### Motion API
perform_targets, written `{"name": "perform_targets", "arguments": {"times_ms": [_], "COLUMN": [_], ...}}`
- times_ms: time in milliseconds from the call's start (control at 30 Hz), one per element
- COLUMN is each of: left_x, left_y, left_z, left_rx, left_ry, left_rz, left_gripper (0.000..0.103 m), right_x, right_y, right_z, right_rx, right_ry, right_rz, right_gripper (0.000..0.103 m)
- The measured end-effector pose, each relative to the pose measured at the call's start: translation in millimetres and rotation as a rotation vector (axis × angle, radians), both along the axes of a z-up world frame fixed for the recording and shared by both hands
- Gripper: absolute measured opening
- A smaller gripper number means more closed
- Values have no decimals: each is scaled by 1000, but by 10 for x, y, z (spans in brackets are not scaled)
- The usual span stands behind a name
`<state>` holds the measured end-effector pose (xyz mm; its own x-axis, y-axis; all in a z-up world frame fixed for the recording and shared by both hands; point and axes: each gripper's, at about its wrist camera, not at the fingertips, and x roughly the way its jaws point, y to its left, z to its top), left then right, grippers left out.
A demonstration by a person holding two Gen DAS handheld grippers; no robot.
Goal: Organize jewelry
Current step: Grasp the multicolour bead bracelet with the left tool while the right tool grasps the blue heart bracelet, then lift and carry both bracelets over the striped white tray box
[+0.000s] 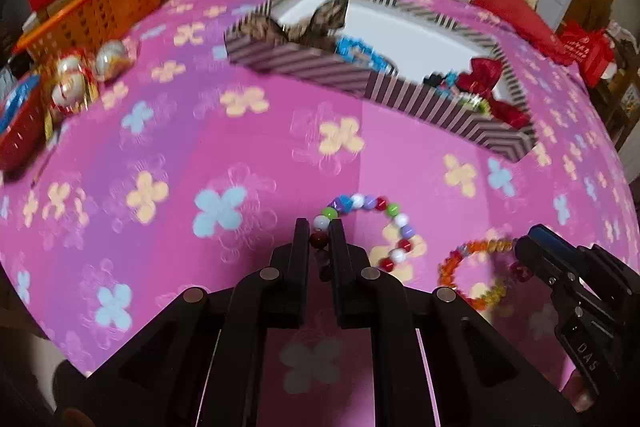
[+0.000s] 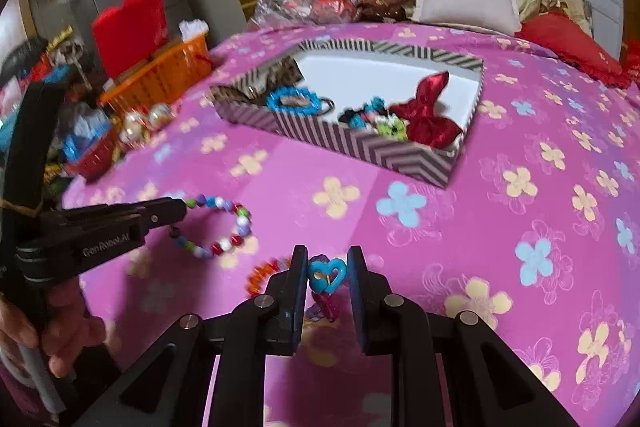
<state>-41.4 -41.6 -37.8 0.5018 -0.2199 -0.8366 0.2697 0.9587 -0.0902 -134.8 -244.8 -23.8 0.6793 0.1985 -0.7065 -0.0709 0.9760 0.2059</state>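
With both jaws clenched, left gripper (image 1: 320, 239) on the multicolored bead bracelet (image 1: 370, 227), right gripper (image 2: 327, 277) on the orange bracelet's (image 1: 474, 277) blue heart charm (image 2: 327, 274), you're mid-pickup; next, lift both off the bed (image 1: 240, 155) toward the striped box (image 2: 360, 145) at 12 o'clock.

You can't see the near arc of the multicoloured bead bracelet (image 1: 362, 227): the left gripper (image 1: 320, 227) covers it. The orange bead bracelet (image 1: 474, 273) smears with blur, and the right gripper (image 2: 327, 269) hides most of it in the right wrist view. Small pieces by the red bow (image 2: 426, 113) in the striped box (image 2: 360, 143) are too small to name. Far left, the orange basket (image 1: 96, 9) is blurred, and the red bowl (image 1: 18, 139) is cut off by the edge.
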Motion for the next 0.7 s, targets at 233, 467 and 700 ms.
{"name": "perform_targets", "arguments": {"times_ms": [233,467,700], "left_x": [-37,-25,2], "left_y": [-38,-65,-139], "left_z": [308,538,715], "left_rx": [-4,7,26], "left_ry": [-59,-97,-140], "left_rz": [-26,-29,-39], "left_gripper": [8,8,8], "right_x": [-34,-15,32], "right_y": [40,37,26], "right_z": [290,506,601], "right_rx": [-5,-32,-51], "right_ry": [-47,-80,-90], "right_rz": [22,30,34], "right_gripper": [19,19,19]}}
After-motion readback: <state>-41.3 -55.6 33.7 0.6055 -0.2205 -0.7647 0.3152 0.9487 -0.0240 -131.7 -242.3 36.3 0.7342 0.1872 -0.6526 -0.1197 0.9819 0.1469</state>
